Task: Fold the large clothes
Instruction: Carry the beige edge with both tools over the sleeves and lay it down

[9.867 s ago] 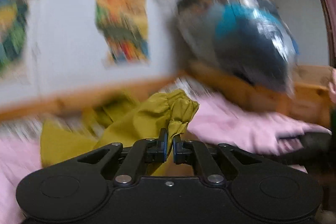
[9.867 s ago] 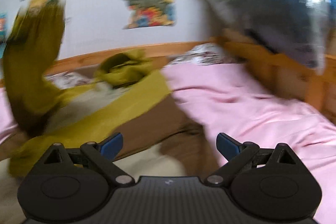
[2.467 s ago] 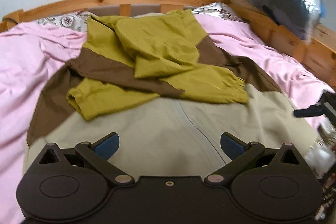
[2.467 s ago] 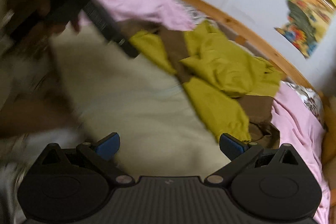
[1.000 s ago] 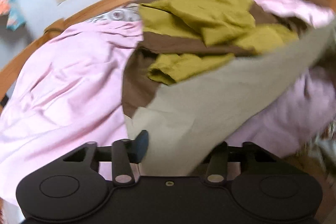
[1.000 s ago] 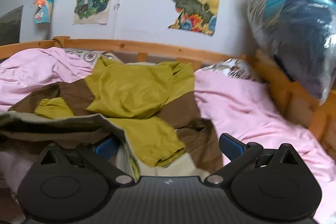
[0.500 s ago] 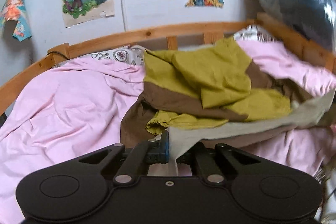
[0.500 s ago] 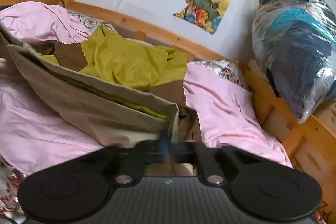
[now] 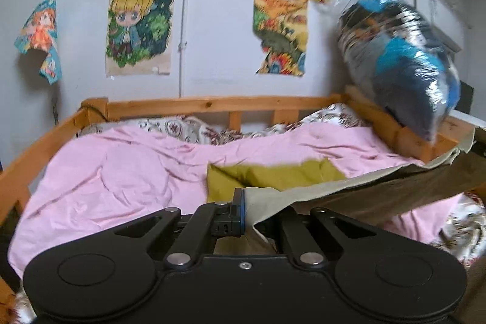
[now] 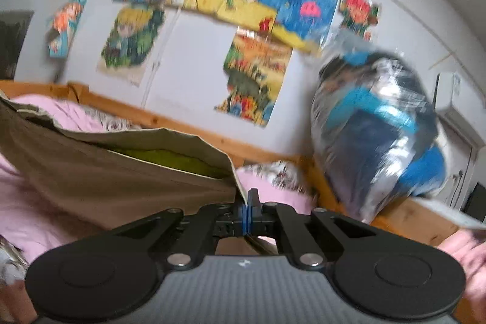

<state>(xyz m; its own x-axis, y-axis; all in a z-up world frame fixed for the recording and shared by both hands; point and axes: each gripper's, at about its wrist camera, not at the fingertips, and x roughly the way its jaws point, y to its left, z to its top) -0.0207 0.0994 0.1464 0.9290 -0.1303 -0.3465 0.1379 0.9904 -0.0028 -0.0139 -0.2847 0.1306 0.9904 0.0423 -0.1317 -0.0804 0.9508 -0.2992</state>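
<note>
The large garment (image 9: 349,190) is beige, brown and olive, and it hangs stretched in the air above the pink bed. My left gripper (image 9: 247,211) is shut on its beige hem at one bottom corner; the cloth runs off to the right edge of the left wrist view. In the right wrist view my right gripper (image 10: 247,210) is shut on the other corner of the hem, and the garment (image 10: 121,169) sags away to the left, with olive lining showing in its fold. Most of the garment's body is hidden below both grippers.
A pink sheet (image 9: 127,172) covers the bed inside a wooden rail (image 9: 206,105). A large plastic-wrapped bundle (image 9: 404,81) of dark and blue cloth leans on the right rail. Patterned bedding (image 9: 182,126) lies at the head. Posters cover the wall.
Both grippers closed on the garment's hem and lifted it up off the bed. The garment went from lying flat to hanging stretched between the two grippers, and both views now tilt up toward the wall.
</note>
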